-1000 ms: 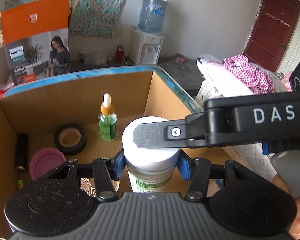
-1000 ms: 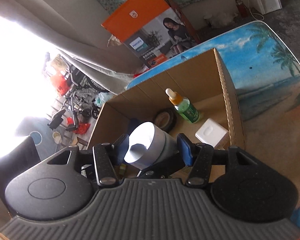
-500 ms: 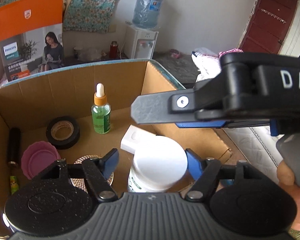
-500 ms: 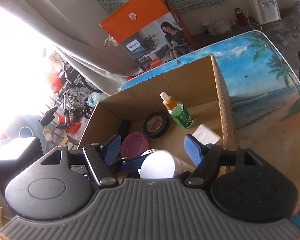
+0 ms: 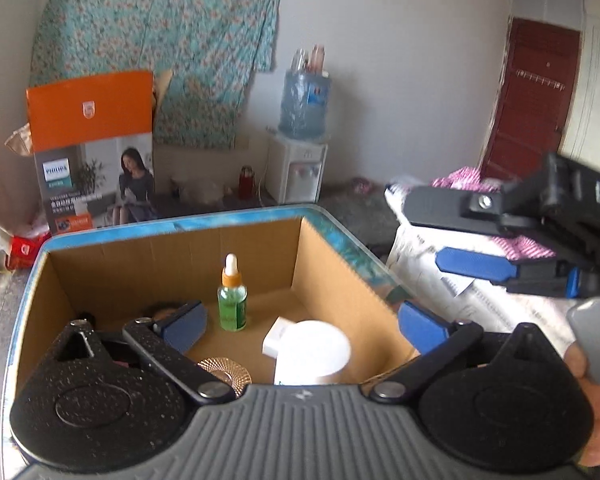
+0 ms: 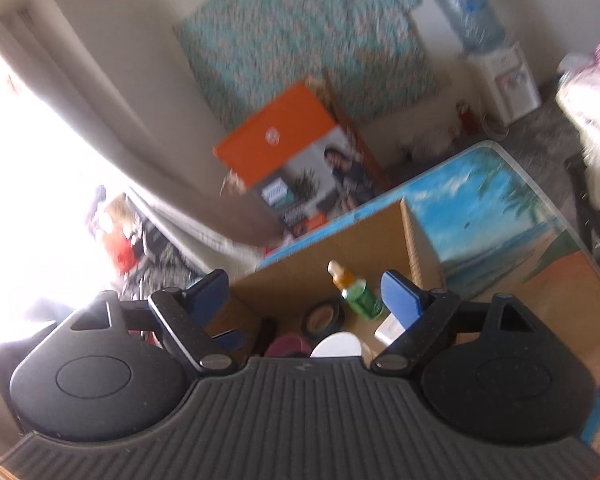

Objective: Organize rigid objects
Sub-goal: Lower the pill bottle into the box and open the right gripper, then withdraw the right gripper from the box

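White-lidded jar stands upright in the cardboard box, both claws spread, empty.

An orange and grey Philips carton stands on the floor against the wall, in front of a hanging teal floral cloth. Beside it is a white water dispenser with a blue bottle on top, and a small red flask at its foot. A dark red door is shut at the far right. Pink checked fabric lies heaped on bedding. Bright daylight floods past a pale curtain.
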Action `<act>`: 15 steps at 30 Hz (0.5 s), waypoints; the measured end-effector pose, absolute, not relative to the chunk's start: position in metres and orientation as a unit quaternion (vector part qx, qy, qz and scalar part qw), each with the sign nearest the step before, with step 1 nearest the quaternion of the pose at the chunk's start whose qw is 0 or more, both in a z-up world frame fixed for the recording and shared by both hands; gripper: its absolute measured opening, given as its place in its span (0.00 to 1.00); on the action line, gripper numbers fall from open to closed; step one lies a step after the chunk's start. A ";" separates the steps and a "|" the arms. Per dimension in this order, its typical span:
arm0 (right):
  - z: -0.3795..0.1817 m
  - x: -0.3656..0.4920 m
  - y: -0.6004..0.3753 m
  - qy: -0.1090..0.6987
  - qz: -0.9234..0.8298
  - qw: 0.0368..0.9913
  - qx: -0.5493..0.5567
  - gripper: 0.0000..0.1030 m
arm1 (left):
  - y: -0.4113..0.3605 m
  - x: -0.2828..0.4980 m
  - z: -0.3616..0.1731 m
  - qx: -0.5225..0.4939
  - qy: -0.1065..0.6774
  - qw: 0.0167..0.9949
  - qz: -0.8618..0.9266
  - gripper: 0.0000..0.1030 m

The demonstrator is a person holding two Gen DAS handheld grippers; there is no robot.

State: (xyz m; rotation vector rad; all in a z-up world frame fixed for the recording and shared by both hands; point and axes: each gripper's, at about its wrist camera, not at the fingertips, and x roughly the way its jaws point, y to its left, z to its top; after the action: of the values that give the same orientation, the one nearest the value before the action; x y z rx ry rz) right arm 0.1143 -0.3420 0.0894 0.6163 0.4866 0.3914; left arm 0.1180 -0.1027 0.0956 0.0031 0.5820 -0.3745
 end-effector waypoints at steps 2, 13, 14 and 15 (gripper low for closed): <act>0.092 0.100 -0.348 0.219 0.180 0.910 0.302 0.87 | -0.101 0.107 0.106 -0.003 0.276 0.945 -0.176 1.00; 0.091 0.045 -0.353 0.186 0.141 0.932 0.277 0.99 | -0.103 0.079 0.123 0.043 0.295 0.951 -0.076 1.00; 0.089 0.043 -0.353 0.186 0.135 0.934 0.273 0.99 | -0.104 0.080 0.122 0.045 0.300 0.950 -0.076 1.00; 0.088 0.041 -0.353 0.188 0.129 0.935 0.271 0.99 | -0.106 0.080 0.121 0.044 0.305 0.948 -0.075 1.00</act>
State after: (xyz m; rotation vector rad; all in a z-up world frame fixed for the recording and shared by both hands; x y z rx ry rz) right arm 0.0409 -0.3534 0.0877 0.5531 0.3841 0.2638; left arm 0.0802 -0.1060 0.1211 0.0888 0.6202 -0.1536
